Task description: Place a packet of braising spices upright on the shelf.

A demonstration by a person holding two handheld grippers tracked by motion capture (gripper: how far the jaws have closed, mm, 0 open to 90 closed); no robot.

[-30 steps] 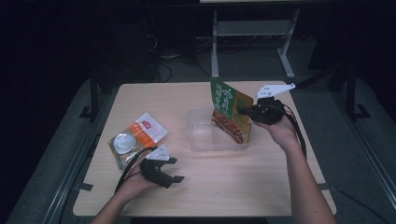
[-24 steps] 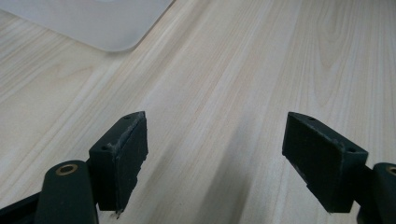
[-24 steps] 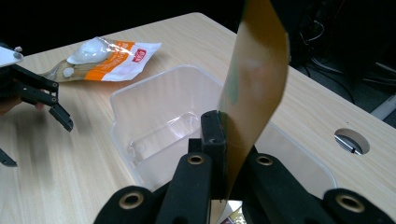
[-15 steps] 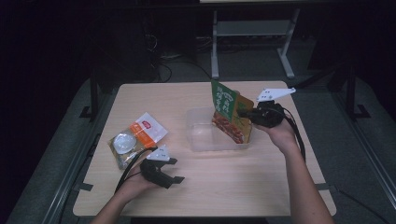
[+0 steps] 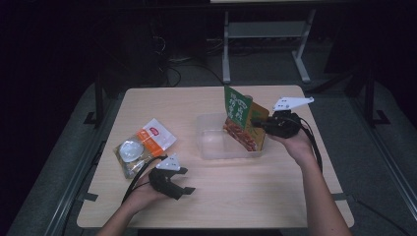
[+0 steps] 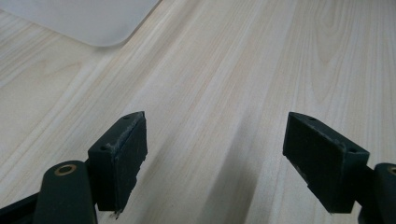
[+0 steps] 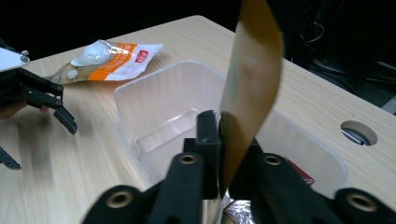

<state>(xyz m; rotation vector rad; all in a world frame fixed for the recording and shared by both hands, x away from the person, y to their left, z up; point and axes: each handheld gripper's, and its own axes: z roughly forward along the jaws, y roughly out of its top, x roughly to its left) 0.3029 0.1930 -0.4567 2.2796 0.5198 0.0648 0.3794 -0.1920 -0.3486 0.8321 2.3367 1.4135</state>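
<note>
Bare bench (image 6: 224,84) lies ahead of the left claw (image 5: 183,181); beyond it stands the plastic tub (image 5: 216,147).

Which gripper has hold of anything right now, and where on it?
The right gripper pinches the green snack packet by its side edge, over the clear tub; its jaws have just been opening. The left gripper holds nothing.

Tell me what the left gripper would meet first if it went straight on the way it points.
Probably the clear plastic container: only bare wooden table lies before the left gripper, though depth is unclear.
</note>
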